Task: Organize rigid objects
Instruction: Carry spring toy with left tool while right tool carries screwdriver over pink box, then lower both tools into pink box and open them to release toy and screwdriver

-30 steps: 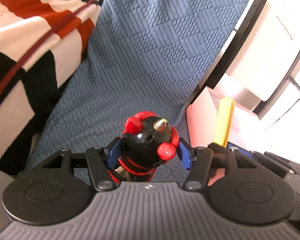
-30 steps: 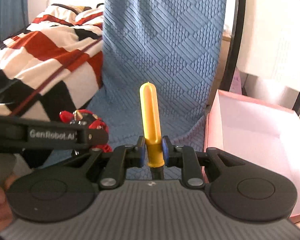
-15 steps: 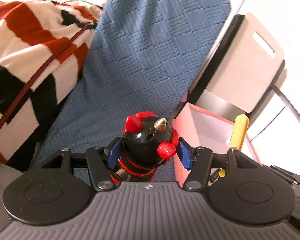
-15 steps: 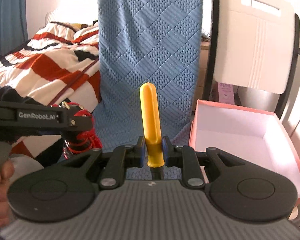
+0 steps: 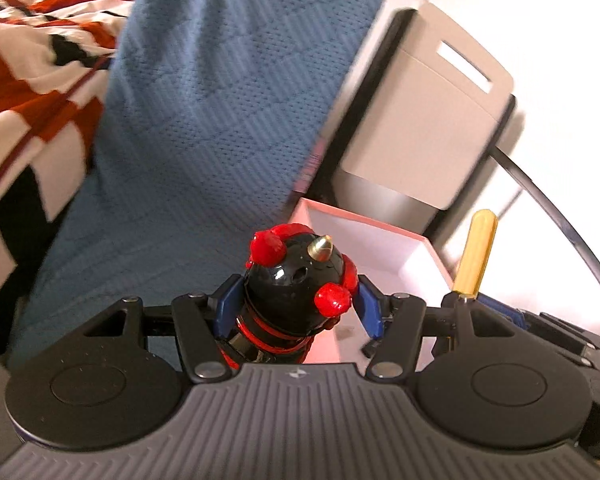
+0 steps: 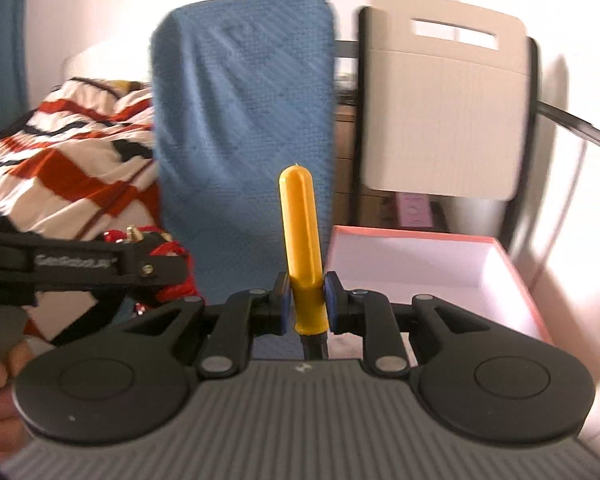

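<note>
Between the blue pads of the left claw [image 5: 298, 306] sits a black-and-red toy figure [image 5: 296, 280], clamped at its round body with its gold horn pointing toward 12 o'clock. In the other view, the right claw [image 6: 303, 300] is clenched on a yellow-handled tool [image 6: 301, 240], gripped low on the handle, which stands upright; the dark shaft runs down out of sight below the pads. Both objects are carried in the air, touching nothing else.

Just beyond, at 2 o'clock from the right claw, lies an open pink box [image 6: 516, 276] with a pale interior; from the left wrist view its near corner shows at 1 o'clock behind the toy. I judge the step in hand to be carrying both items to that box. To do it well, bring each claw over the open interior before letting go, lower until the item is close to the box floor, and release 1 at a time so the 2 claws, already near each other, do not collide. The tall tool should be tipped flat first, or it may topple over the rim.

Farther off, at 12 o'clock, a chair back draped in blue quilted fabric [image 6: 244, 120] rises, with a beige chair [image 6: 444, 112] at 1 o'clock. A bed with a red, black and white striped blanket [image 6: 68, 160] fills 10 o'clock. What the box rests on I cannot tell.
</note>
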Demonstrator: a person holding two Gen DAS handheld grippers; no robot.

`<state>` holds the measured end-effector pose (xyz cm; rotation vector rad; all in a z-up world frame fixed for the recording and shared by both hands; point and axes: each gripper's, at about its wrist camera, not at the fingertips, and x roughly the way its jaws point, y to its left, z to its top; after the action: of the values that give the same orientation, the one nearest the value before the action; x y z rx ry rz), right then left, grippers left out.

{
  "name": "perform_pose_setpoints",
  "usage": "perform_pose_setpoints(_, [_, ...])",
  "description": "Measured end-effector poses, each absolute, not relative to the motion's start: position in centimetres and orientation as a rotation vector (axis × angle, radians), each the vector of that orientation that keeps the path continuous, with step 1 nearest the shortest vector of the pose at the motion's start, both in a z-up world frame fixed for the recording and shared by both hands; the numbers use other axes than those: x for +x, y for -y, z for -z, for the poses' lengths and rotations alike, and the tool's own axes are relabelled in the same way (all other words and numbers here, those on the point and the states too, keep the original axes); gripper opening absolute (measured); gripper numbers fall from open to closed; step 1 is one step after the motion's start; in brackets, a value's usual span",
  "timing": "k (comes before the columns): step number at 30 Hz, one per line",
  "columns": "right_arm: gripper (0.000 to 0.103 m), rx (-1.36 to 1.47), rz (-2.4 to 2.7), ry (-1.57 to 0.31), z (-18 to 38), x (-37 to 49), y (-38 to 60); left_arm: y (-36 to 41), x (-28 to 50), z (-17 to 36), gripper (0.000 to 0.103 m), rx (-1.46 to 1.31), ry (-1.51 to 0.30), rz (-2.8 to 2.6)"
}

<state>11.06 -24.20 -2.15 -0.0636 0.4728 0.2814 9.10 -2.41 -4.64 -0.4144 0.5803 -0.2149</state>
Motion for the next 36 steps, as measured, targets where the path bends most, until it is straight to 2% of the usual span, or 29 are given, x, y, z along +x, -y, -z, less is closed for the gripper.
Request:
perform_pose_setpoints(11, [0.021,-0.051,-0.158,-0.457,1.6,11.0,29.6,7.4,11.7,3.9,0.065,-0.376,-0.576,0.349])
perform_pose_setpoints(18, [0.021,-0.031,-0.095,-0.494,2.0,14.0,33.5,10.2,16.3,5.5,0.065,-0.355,-0.655,0.402])
perform_pose_setpoints(28, [0.021,0.019,-0.07,-0.668,6.0,20.1,36.3,15.9,23.1,8.7,0.065,-0.306,-0.848,0.442])
perform_pose_setpoints(36, [0.022,0.041,-0.048,-0.819,10.5,21.2,36.7,17.4,25.4,10.7,0.065,-0.295,-0.963,0.432])
